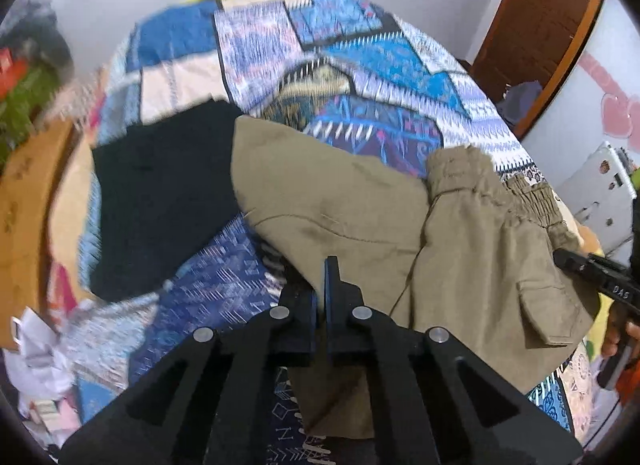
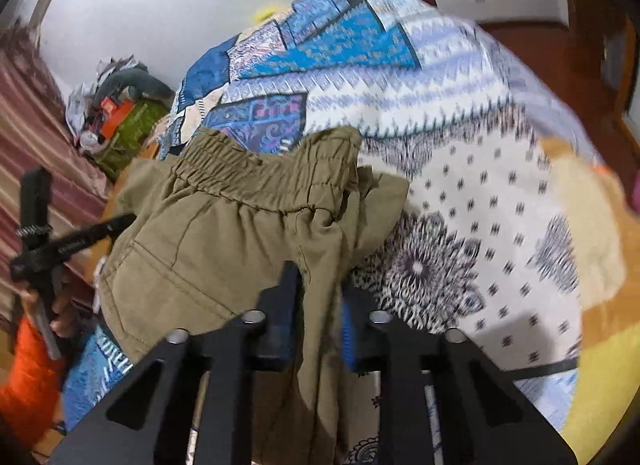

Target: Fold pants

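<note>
Left gripper [image 1: 326, 285] pinched on edge of olive pants [image 1: 352, 205]; right gripper [image 2: 316, 305] clamped on pants fold near waistband [image 2: 248, 181]. Pants on patterned bedspread [image 1: 360, 65].

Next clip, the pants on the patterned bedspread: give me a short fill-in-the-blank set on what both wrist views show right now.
1. The pants being folded are ____ in colour.
2. Beside them on the patterned bedspread lies a second, ____ garment.
3. The right gripper has its jaws closed on a bunch of the pants' ____.
4. The gathered band along the pants' top edge is the elastic ____.

Missing words: olive; black; fabric; waistband
</note>
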